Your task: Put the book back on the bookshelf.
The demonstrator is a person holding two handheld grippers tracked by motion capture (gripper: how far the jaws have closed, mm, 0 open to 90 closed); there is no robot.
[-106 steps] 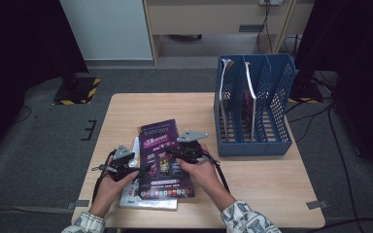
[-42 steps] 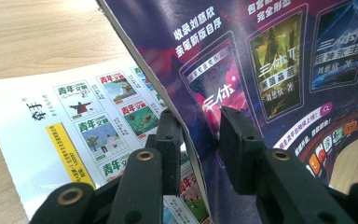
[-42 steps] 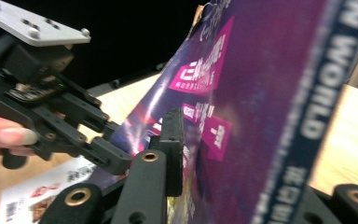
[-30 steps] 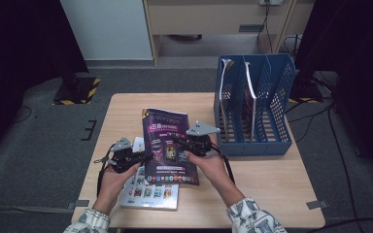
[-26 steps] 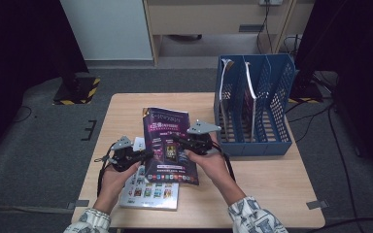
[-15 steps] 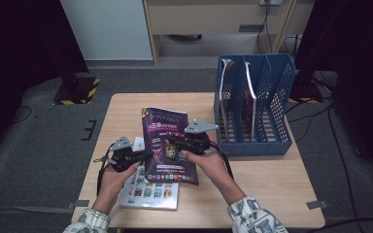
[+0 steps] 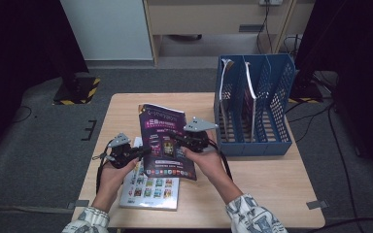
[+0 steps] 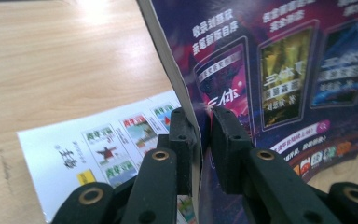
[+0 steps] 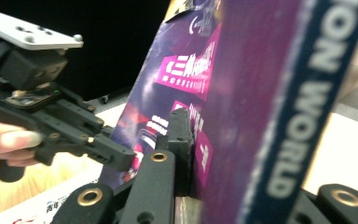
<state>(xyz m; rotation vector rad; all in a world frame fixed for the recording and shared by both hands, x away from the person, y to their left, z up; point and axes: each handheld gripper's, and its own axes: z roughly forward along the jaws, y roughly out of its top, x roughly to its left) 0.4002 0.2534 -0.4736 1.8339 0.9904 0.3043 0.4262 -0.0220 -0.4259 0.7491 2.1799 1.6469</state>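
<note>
The magazine [image 7: 166, 141] held up between the grippers is deep purple, with magenta banners, white lettering and small gold and blue cover pictures — a row of bright little icons runs along its lower edge; its spine [image 9: 279, 116] is purple with a dark blue band bearing white capitals; the second magazine [image 7: 150, 188] lying flat is white, dotted with small green, red and yellow picture squares; both grippers — left [image 7: 141, 152], right [image 7: 176, 144] — are black with brass-coloured rivets and grey top plates; the file rack [image 7: 252, 104] is blue with a perforated mesh pattern; the table [image 7: 267, 179] is pale wood grain; the sleeves [image 7: 252, 218] are white with a dark print.
</note>
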